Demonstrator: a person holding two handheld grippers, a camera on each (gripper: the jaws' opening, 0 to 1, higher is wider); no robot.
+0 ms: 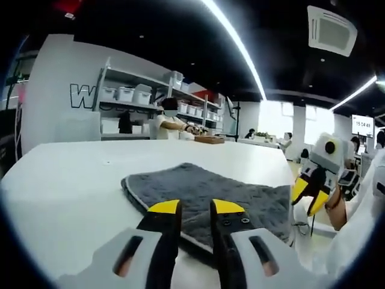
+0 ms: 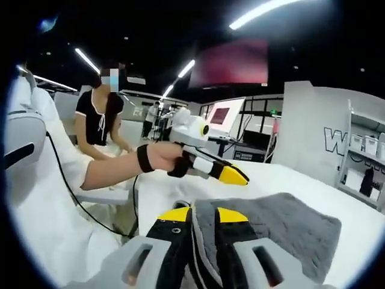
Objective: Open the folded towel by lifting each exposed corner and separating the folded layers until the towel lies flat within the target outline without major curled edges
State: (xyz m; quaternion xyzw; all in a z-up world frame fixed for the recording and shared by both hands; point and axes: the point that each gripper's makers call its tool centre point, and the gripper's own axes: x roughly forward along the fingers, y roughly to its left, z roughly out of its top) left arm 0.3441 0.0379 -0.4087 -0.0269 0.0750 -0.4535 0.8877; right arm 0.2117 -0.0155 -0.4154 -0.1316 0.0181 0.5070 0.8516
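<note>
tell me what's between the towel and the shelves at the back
Bare white table runs from the towel to its far edge, then open floor before the shelves, in the left gripper view.

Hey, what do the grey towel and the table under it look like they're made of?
The towel looks like soft, matte woven or terry cloth: a fuzzy grey surface with faint quilted lines and a stitched border, and its edge shows stacked folded layers. The table looks like a hard, smooth white top, probably laminate or painted board, since it shows a soft sheen from the ceiling lights; the exact material is not certain.
</note>
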